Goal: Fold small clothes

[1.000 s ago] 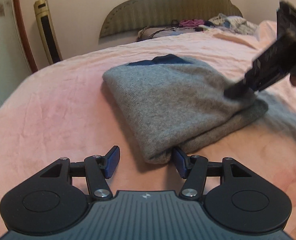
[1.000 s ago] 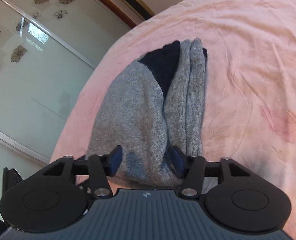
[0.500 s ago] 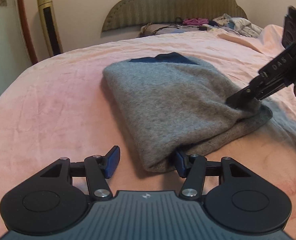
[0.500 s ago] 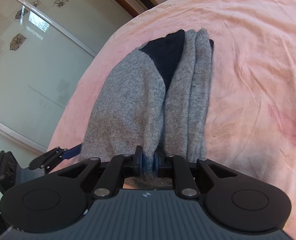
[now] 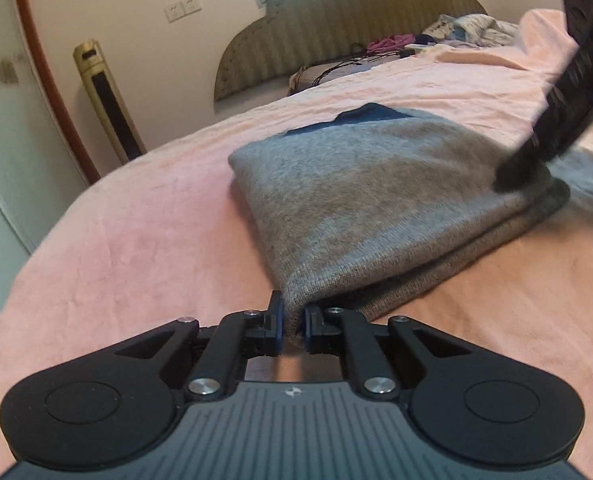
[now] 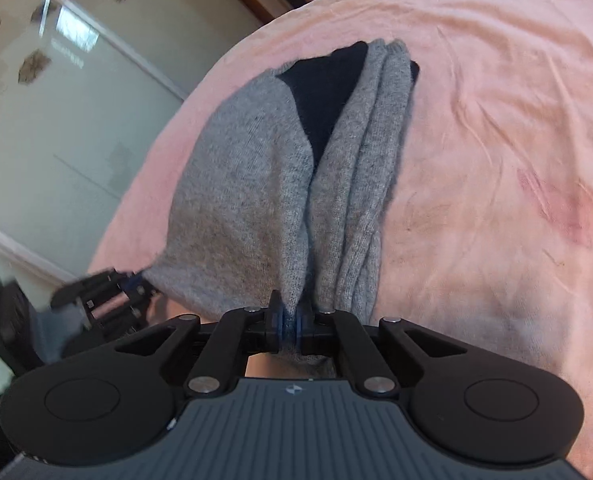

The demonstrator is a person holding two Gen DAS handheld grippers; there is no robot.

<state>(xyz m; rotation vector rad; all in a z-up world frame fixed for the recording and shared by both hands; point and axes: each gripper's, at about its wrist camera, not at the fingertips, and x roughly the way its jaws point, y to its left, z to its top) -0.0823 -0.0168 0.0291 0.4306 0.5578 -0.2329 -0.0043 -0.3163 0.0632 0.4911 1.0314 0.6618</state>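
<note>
Left gripper (image 5: 293, 322): since a second ago I've clamped its fingers on the grey sweater (image 5: 376, 200) corner.
Right gripper (image 6: 291, 323): fingers pinching the sweater's edge, on the pink bed (image 6: 496, 140).

Soft daylight, pics kinda hazy. My right gripper (image 5: 568, 92) is motion-blurred, fisheye bends the edges, glare on the glass door (image 6: 68, 92).

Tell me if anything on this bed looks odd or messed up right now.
Little stands out. The grey sweater lies folded on the pink blanket, pinched by the left gripper and right gripper. The blanket has a reddish stain, and loose clothes are heaped by the headboard.
</note>
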